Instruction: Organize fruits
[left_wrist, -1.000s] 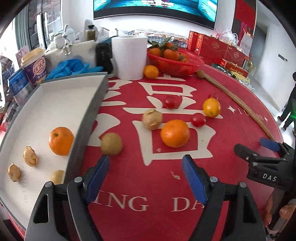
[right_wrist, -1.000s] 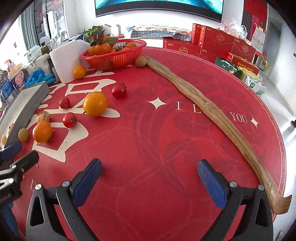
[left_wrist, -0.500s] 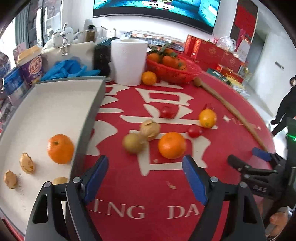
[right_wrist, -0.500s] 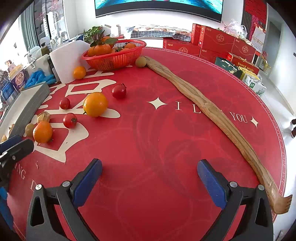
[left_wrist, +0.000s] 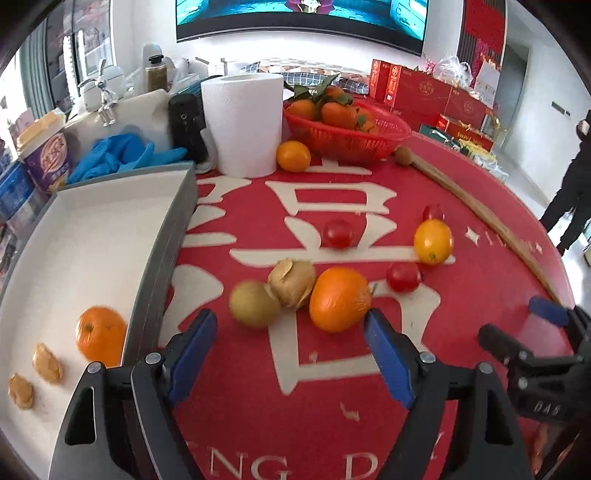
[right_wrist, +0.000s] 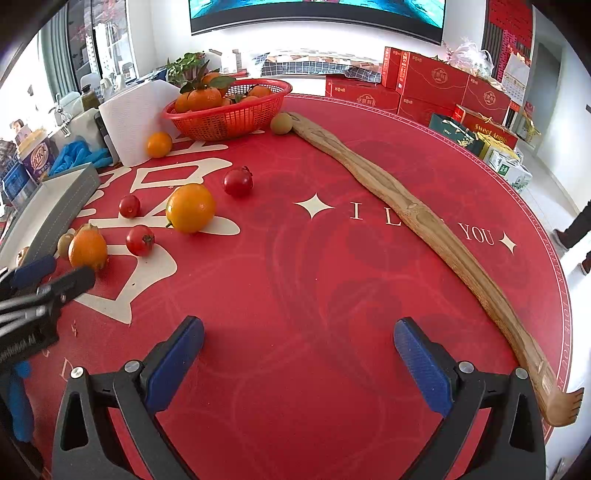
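The orange (left_wrist: 340, 299) lies on the red worktop (left_wrist: 461, 295) just ahead of the left gripper (left_wrist: 291, 350), stem end turned right; a husked fruit (left_wrist: 291, 282) touches it, partly hiding behind a blurred kiwi (left_wrist: 254, 304). Both grippers' jaws stand released, the right gripper (right_wrist: 299, 358) over bare cloth. The white tray (left_wrist: 159, 266) is cut off at left.

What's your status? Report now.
Left gripper and right gripper: jaws open, empty. Orange just ahead of left. Kiwi and husked fruit crowd it.
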